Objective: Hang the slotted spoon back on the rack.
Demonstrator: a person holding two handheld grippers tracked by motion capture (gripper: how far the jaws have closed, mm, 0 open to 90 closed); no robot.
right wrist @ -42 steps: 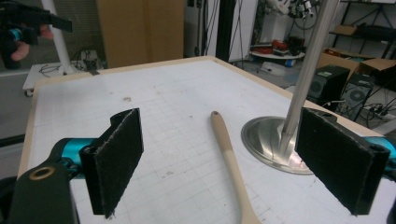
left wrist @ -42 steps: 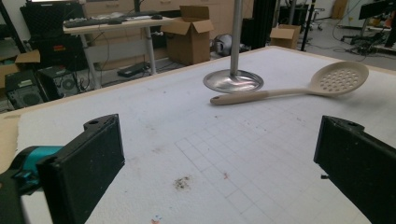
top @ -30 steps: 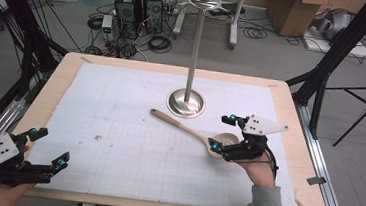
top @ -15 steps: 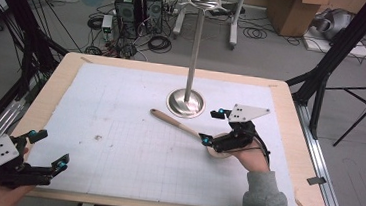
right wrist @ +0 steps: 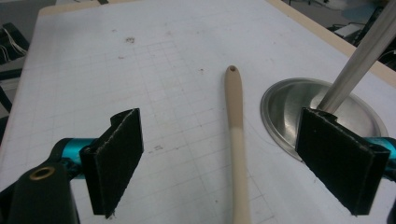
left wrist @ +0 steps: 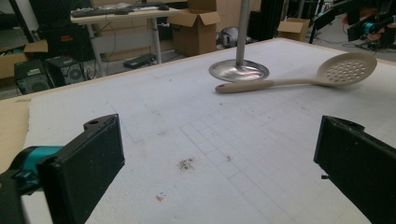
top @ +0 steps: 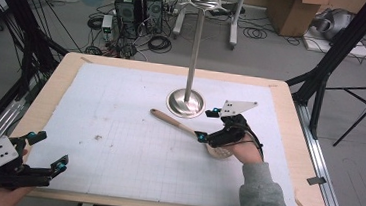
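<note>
A beige slotted spoon (top: 179, 127) lies flat on the white gridded mat (top: 119, 117), its handle pointing toward the stand's base and its perforated head (left wrist: 346, 69) under the person's right hand. My right gripper (top: 207, 123) is open, its jaws standing either side of the spoon's handle (right wrist: 235, 116) without touching it. My left gripper (top: 49, 150) is open near the front left corner with nothing between its jaws; in the left gripper view, the left gripper (left wrist: 224, 168) faces bare mat.
A metal stand (top: 186, 103) with a tall pole and a round base rises mid-table, just beyond the spoon handle's tip; the base (right wrist: 299, 109) lies close to my right jaw. Small dirt specks (top: 98, 137) mark the mat. The wooden table edge (top: 308, 194) frames it.
My right gripper has moved left along the spoon, from over its head to astride the handle. The left gripper has barely shifted.
</note>
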